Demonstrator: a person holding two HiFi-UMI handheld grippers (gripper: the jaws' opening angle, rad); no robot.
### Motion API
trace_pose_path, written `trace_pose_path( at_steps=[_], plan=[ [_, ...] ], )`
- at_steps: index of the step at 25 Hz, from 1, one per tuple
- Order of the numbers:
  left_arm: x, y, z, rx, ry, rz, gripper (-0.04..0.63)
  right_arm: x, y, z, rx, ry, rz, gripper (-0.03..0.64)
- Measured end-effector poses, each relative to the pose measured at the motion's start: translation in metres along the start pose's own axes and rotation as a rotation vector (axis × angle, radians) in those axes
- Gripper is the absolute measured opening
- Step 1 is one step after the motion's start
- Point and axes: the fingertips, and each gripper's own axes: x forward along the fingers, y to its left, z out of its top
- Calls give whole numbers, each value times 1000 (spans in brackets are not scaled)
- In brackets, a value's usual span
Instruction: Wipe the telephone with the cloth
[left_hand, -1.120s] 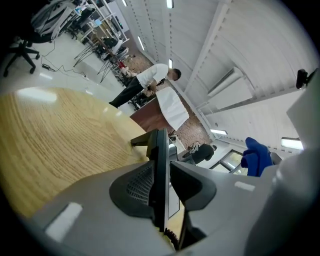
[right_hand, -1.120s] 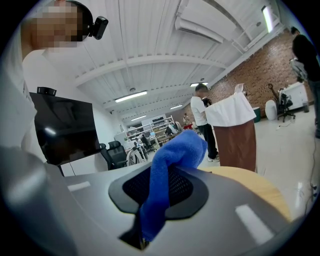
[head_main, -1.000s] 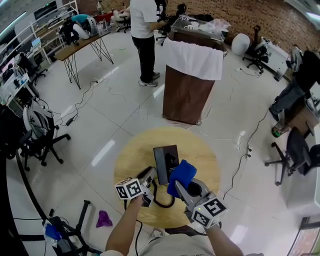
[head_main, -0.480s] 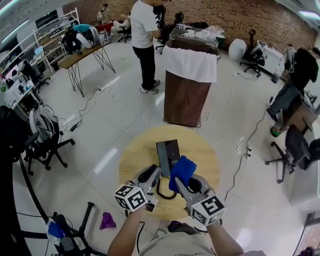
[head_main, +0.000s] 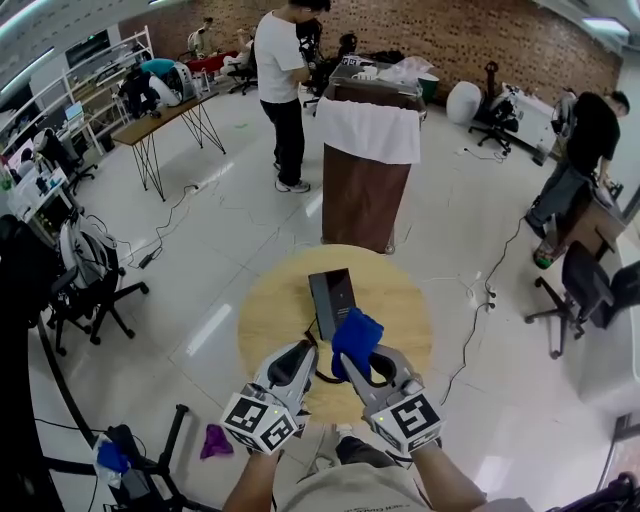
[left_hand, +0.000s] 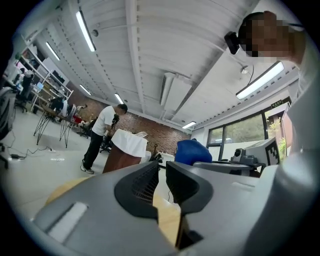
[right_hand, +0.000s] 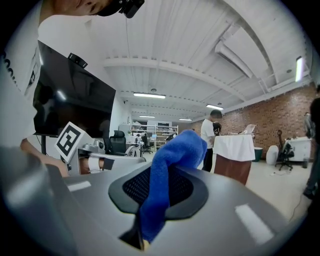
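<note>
A black telephone (head_main: 332, 297) lies on the round wooden table (head_main: 270, 300), and its black cord (head_main: 325, 377) loops toward me. My right gripper (head_main: 366, 356) hovers at the phone's near end, shut on a blue cloth (head_main: 357, 338). In the right gripper view the cloth (right_hand: 172, 165) hangs pinched between the jaws of the right gripper (right_hand: 162, 182). My left gripper (head_main: 299, 354) is held up beside it, left of the cord. In the left gripper view the left gripper (left_hand: 161, 172) shows a narrow gap with nothing in it. Its jaws have just been closing.
A brown lectern draped in white cloth (head_main: 368, 170) stands beyond the table, with a person (head_main: 283, 80) behind it. Office chairs sit at the left (head_main: 90, 285) and right (head_main: 585, 290). Another person (head_main: 580, 140) stands far right. A purple rag (head_main: 208, 438) lies on the floor.
Both grippers have lifted off the table and drawn back toward me, away from the telephone. The left gripper rose more and rolled. The cloth stays in the right gripper.
</note>
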Motion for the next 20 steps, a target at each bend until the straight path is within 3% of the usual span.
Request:
trace_pose_path(
  at_steps=[9,20],
  plan=[
    [-29,-43,21,150,-9,17,3,-17,24,15,-33,-33,-1,61],
    [-30,-55,4,143,0,30,3,-37,27,7,-43,-18,-39,60]
  ],
)
